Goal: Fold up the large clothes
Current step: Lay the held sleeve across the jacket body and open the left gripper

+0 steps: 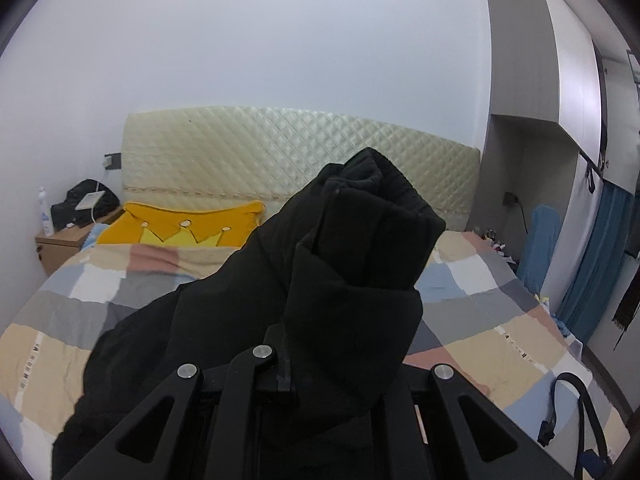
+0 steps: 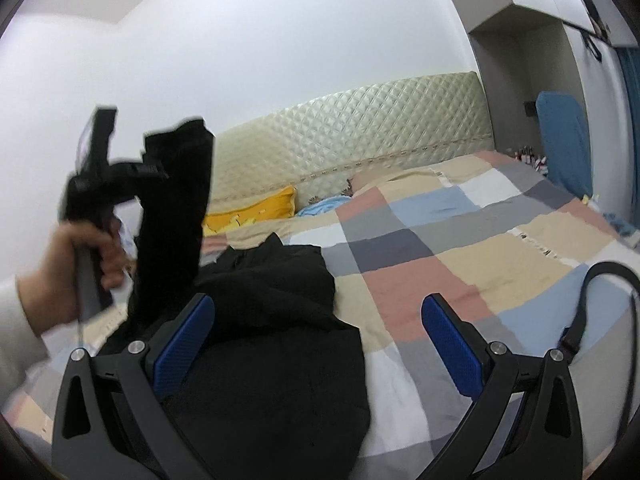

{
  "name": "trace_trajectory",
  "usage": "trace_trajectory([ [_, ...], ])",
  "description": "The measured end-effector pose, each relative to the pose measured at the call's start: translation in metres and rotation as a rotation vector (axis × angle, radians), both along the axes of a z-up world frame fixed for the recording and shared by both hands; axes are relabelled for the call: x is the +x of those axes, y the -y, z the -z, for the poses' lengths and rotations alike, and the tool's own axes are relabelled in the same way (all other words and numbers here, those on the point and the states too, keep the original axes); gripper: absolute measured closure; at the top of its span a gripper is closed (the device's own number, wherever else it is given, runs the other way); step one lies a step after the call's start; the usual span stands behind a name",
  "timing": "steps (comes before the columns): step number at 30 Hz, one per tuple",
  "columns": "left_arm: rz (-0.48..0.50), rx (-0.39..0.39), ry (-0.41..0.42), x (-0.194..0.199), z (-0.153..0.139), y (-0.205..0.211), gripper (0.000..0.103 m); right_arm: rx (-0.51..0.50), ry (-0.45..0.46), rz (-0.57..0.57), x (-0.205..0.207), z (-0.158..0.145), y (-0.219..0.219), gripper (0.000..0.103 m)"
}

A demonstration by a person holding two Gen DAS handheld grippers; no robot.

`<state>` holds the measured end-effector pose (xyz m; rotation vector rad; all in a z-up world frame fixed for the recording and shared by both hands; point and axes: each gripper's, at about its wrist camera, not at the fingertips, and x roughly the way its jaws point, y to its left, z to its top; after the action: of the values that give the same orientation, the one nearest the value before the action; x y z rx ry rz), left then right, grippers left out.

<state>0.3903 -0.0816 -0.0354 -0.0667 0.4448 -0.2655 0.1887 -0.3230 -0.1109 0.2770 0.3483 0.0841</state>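
L gripper [image 2: 160, 172] lifts black garment's sleeve [image 2: 176, 200], upper left of right-wrist view.
L jaws shut on sleeve, long axis upright; R gripper [image 2: 318, 344] jaws wide open, empty, garment body [image 2: 272, 340] at lower left, nearer R.

Garment [image 1: 344, 280]: solid black, no visible pattern. Bed cover [image 2: 460, 248]: patchwork of rectangular blocks in beige, salmon pink, light blue, grey, dark slate and white. Headboard [image 1: 280, 152]: cream, diamond-quilted. Cushion [image 1: 180, 224], centre left of the frame: orange-yellow with a paler yellow crown motif. Right tongs [image 2: 318, 346]: black frame, blue textured pads [image 2: 452, 344]. Left tongs [image 2: 120, 172]: black. Sleeve [image 2: 16, 320], lower left of the frame: white. Curtain [image 1: 600, 256], right edge: blue. Wall [image 1: 240, 40]: white. Nightstand [image 1: 60, 248]: light wood.
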Motion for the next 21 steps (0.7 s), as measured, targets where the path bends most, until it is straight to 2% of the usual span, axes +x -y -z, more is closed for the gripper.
trace_trajectory([
  [5, 0.012, 0.013, -0.023, 0.015, 0.03, 0.016, 0.092, 0.001, -0.007, 0.01, 0.005, 0.004, 0.0, 0.0],
  [10, 0.016, 0.029, -0.07, 0.036, 0.071, 0.035, 0.092, -0.035, 0.051, 0.081, -0.005, -0.001, 0.001, 0.0],
  [15, 0.016, 0.116, -0.125, 0.052, 0.12, 0.073, 0.091, -0.01, 0.052, 0.104, -0.003, 0.002, 0.009, 0.0],
  [19, -0.019, 0.166, -0.198, 0.073, 0.157, 0.084, 0.091, 0.006, 0.064, 0.128, -0.002, 0.003, 0.013, 0.0],
  [21, -0.031, 0.194, -0.222, 0.081, 0.176, 0.09, 0.086, 0.014, 0.062, 0.135, 0.0, 0.005, 0.015, 0.0],
])
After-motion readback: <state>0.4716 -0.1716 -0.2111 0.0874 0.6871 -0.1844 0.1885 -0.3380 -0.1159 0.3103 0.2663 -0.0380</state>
